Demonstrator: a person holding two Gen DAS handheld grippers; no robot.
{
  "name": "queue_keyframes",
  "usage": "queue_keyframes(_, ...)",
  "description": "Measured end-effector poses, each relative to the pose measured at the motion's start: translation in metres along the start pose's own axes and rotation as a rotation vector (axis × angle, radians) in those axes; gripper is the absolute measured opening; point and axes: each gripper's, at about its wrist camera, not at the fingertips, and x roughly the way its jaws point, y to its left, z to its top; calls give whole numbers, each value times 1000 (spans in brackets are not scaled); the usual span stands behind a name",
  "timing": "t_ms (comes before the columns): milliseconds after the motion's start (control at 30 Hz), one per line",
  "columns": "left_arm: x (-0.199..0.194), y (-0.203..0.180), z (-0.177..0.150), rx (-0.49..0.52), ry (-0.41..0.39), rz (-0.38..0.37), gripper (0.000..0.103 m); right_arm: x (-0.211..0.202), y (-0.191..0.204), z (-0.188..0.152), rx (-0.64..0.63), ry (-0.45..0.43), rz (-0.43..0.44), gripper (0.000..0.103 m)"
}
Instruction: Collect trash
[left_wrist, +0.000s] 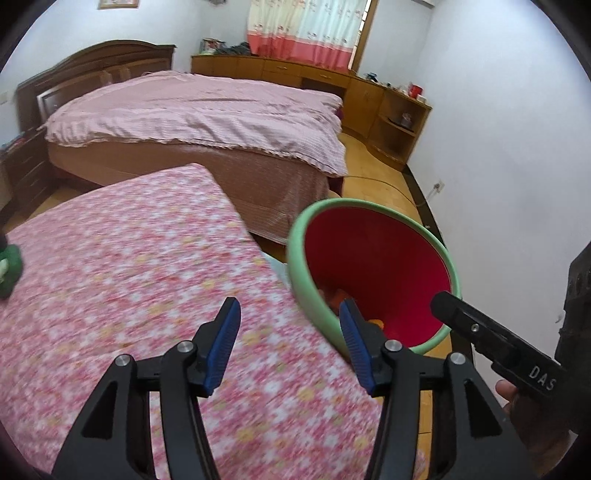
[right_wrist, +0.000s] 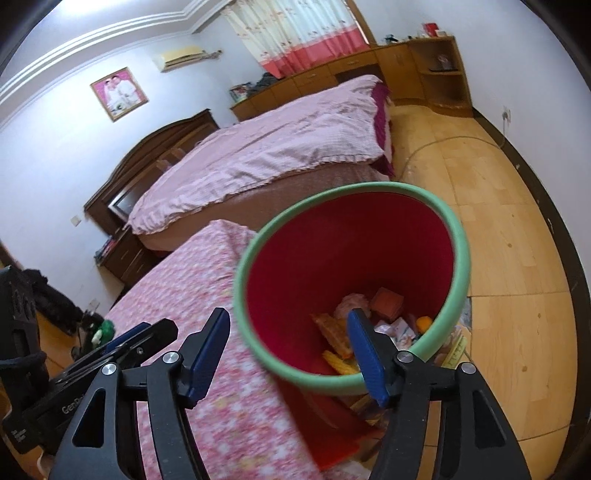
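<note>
Here, I hold both grippers, left (left_wrist: 290, 332) and right (right_wrist: 290, 343), jaws apart and empty, beside the red, green-rimmed plastic bin (right_wrist: 460, 236) of light, crushable wrappers (right_wrist: 334, 328), best pinched edgewise.

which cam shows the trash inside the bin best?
Right wrist. It looks down into the bin, so the trash on the bottom shows as several separate wrappers and packets. The left wrist view sees the bin from the side; its near wall and a tong finger hide all but some orange scraps.

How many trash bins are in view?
1. The green-rimmed red bin stands on the floor beside the floral-covered table, trash inside. Others may be hidden.
</note>
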Motion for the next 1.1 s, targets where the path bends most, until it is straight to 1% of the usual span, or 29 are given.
queue_keyframes(133, -25, 14, -7, -22, -26, 46, 56, -10, 22, -7, -39, -8, 17, 69)
queue_keyframes(200, -37, 20, -11, -31, -43, 65, 56, -15, 33, -12, -60, -15, 23, 72)
queue_keyframes(433, -77, 45, -27, -82, -82, 147, 56, -27, 70, -30, -125, -20, 41, 74)
queue_keyframes(467, -84, 50, -30, -92, -91, 168, 56, -28, 75, -32, -134, -19, 45, 74)
queue_keyframes(567, -99, 60, -37, -112, -108, 212, 56, -33, 86, -38, -156, -23, 52, 74)
queue_keyframes(767, -124, 79, -54, -163, -124, 266, 56, -42, 107, -52, -190, -29, 71, 74)
queue_keyframes(933, -145, 89, -67, -178, -143, 338, 56, -50, 121, -63, -219, -30, 78, 74)
queue_keyframes(1100, -165, 98, -79, -196, -163, 378, 56, -57, 134, -73, -243, -35, 96, 74)
